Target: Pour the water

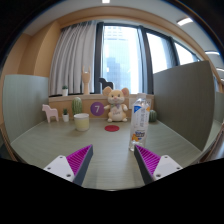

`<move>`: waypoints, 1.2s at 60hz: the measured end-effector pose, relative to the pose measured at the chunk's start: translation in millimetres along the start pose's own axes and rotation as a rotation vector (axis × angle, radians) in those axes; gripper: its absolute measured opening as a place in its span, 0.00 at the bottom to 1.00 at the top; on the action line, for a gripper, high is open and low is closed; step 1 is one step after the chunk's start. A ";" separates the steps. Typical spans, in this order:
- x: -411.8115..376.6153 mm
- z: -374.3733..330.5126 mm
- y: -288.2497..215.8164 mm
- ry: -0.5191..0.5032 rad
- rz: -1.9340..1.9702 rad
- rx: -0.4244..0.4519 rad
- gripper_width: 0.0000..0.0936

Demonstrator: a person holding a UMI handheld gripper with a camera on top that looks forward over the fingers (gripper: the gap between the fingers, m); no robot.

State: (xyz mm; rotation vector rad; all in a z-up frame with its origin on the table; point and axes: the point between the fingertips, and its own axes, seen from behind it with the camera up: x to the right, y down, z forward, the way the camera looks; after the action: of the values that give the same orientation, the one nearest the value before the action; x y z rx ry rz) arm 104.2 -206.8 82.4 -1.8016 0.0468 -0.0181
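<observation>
A clear plastic water bottle (140, 124) with a blue cap and a label stands upright on the grey table (110, 145), just beyond my right finger. A white cup (81, 122) stands farther back, to the left of the bottle. My gripper (112, 162) is open and empty, with its magenta pads (76, 159) spread wide above the near part of the table. Nothing is between the fingers.
At the back of the table stand a plush mouse toy (118, 104), a purple ball (97, 108), a green cactus figure (78, 105), a white toy animal (50, 112) and a red disc (112, 127). Grey partition walls enclose the table; windows lie behind.
</observation>
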 end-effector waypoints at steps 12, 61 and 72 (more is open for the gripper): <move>64.4 41.8 -16.7 0.079 0.003 0.025 0.90; 103.8 154.4 -58.1 0.095 -0.056 0.141 0.35; 100.1 153.6 -60.3 0.114 -0.096 0.146 0.35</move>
State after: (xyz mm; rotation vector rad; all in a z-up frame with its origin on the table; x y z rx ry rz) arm 211.3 -47.7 104.6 -1.6544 0.0395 -0.1878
